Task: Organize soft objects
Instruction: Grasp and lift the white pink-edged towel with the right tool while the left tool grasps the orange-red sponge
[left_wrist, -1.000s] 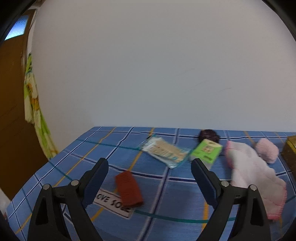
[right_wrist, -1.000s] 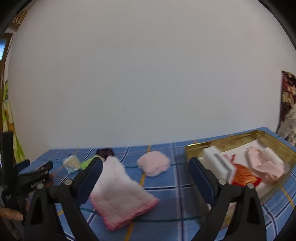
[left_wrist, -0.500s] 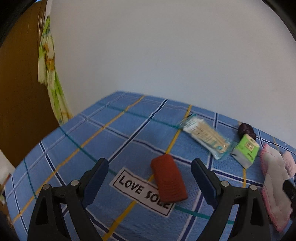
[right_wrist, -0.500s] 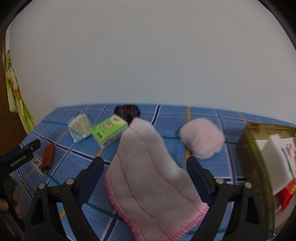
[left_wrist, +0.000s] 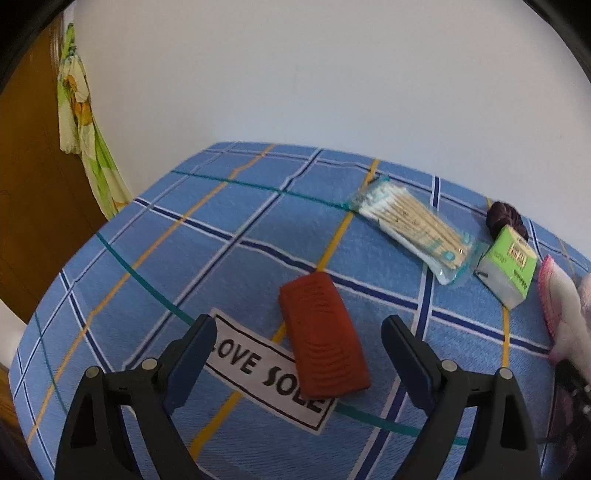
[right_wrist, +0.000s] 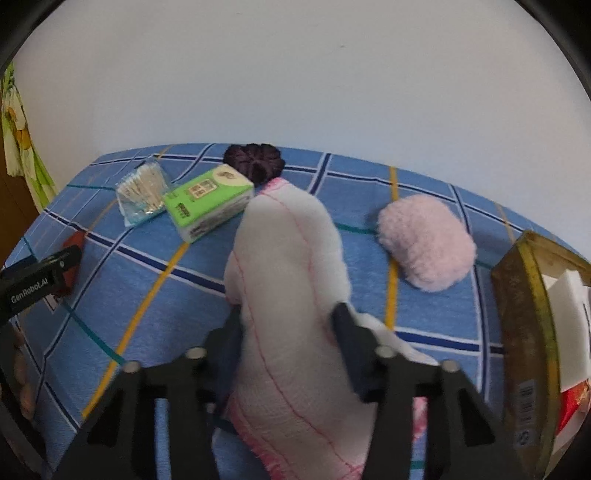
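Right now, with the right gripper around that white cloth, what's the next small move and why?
Probably lift the white cloth slightly and carry it toward the gold box. The right gripper looks pinched on its bunched middle, and the open box sits just to its right with items already inside. The left gripper hangs open over the red pad.

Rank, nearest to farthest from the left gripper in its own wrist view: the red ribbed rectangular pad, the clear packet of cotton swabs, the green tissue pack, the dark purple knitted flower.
1. Red ribbed rectangular pad, lying between the fingers of the open left gripper.
2. Green tissue pack, right.
3. Clear packet of cotton swabs, ahead and right; close to the tissue pack's rank.
4. Dark purple knitted flower, far right.
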